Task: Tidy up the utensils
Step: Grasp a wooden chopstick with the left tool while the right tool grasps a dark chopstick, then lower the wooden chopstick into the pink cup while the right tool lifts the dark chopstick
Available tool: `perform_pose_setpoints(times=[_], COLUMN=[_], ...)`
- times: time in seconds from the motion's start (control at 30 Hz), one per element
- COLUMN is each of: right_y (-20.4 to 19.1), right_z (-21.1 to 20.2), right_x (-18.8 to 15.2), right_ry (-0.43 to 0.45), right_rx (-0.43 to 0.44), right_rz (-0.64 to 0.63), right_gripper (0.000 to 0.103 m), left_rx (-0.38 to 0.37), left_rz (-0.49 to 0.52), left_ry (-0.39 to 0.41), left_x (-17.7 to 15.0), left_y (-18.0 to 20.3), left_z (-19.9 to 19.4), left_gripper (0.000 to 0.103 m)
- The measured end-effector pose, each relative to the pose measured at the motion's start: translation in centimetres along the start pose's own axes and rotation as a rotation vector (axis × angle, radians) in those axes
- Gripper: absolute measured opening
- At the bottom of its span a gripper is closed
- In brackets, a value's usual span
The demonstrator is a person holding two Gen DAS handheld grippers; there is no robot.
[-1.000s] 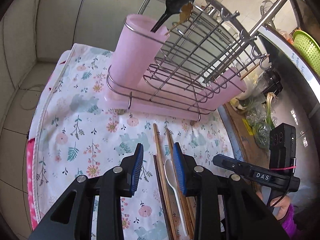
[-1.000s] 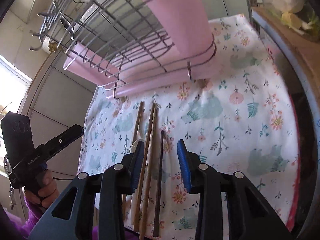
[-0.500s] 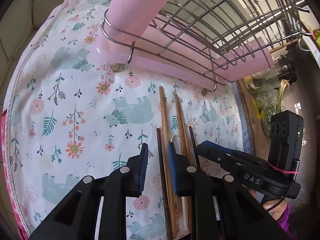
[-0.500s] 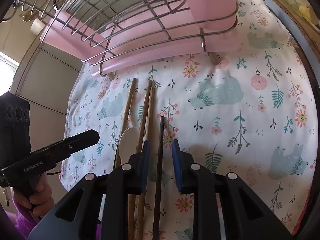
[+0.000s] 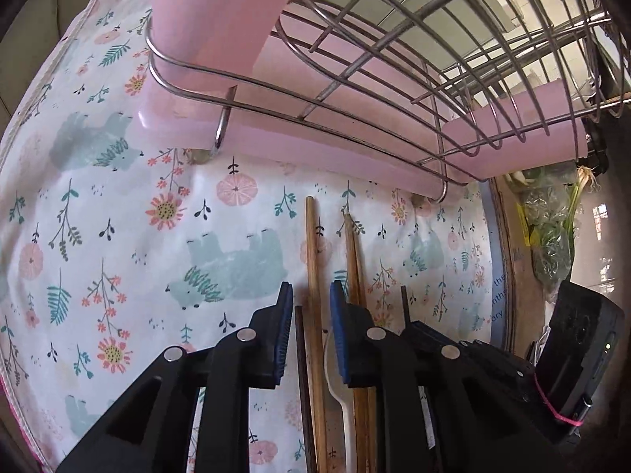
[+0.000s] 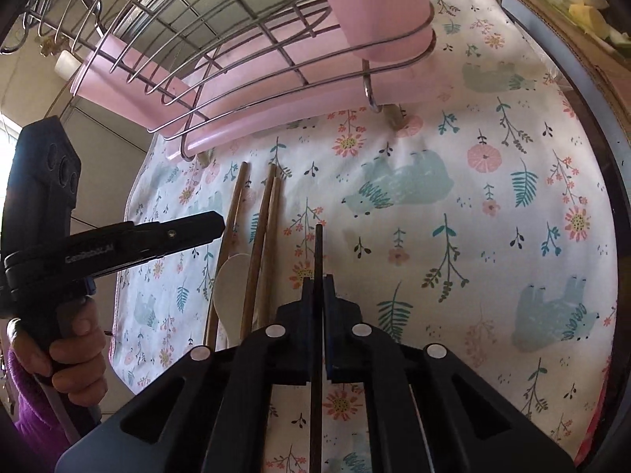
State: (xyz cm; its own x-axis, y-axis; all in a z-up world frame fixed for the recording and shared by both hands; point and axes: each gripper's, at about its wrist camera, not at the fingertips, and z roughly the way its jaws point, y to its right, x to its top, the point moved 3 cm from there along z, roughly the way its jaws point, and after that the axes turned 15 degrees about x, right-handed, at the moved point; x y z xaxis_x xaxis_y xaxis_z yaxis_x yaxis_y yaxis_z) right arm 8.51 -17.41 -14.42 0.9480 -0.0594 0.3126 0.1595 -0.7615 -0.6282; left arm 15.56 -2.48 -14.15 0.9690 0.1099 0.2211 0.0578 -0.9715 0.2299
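Observation:
Several chopsticks and a white spoon [image 6: 232, 276] lie on a floral cloth [image 6: 453, 236] in front of a wire rack [image 5: 394, 90] with a pink cup [image 5: 213, 12]. My right gripper [image 6: 318, 291] is shut on a dark chopstick [image 6: 318, 252] that lies on the cloth. My left gripper [image 5: 311, 303] is low over the cloth, its jaws narrowly open around a wooden chopstick [image 5: 313, 260] and a dark chopstick [image 5: 299, 339]. The spoon also shows in the left wrist view [image 5: 335, 370], beside two more wooden chopsticks [image 5: 355, 260].
The rack stands on a pink tray [image 6: 276, 102] at the cloth's far edge. A counter edge [image 5: 508, 268] with bagged greens [image 5: 552, 244] lies right of the cloth. Tiled wall is behind the rack.
Both grippers have come down and forward to the utensils. The right gripper has closed on the dark chopstick. The left gripper's jaws have narrowed around the chopsticks.

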Motion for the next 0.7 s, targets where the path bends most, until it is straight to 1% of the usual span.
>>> perform_pose_setpoints(times=[0.2, 0.27, 0.37, 0.5, 0.63, 0.7], right_y=[0.8, 0.8, 0.6, 0.2, -0.4, -0.7], right_z=[-2.5, -3.0, -4.2, -5.4, -7.0, -7.9], right_x=[-0.1, 0.0, 0.2, 0.3, 0.5, 0.5], right_ry=[0.04, 0.057, 0.082, 0.127, 0.181, 0.212], right_rx=[0.014, 0.026, 0.036, 0.049, 0.052, 0.038], right_rz=[-0.001, -0.004, -0.016, -0.033, -0.062, -0.077], right_gripper=[0.005, 0.005, 0.005, 0.005, 0.005, 0.005], left_rx=[0.055, 0.065, 0.038, 0.014, -0.018, -0.033], left_rz=[0.023, 0.029, 0.02, 0.03, 0.041, 0.038], left_ry=[-0.002, 0.006, 0.012, 0.074, 0.165, 0.21], left_x=[0.5, 0.6, 0.4, -0.4, -1.2, -1.6], left_y=[0.8, 1.0, 0.8, 0.4, 0.1, -0.2], left_z=[1.1, 1.2, 1.0, -1.1, -4.0, -5.5], left_gripper=[0.018, 0.006, 0.006, 0.006, 0.006, 0.006])
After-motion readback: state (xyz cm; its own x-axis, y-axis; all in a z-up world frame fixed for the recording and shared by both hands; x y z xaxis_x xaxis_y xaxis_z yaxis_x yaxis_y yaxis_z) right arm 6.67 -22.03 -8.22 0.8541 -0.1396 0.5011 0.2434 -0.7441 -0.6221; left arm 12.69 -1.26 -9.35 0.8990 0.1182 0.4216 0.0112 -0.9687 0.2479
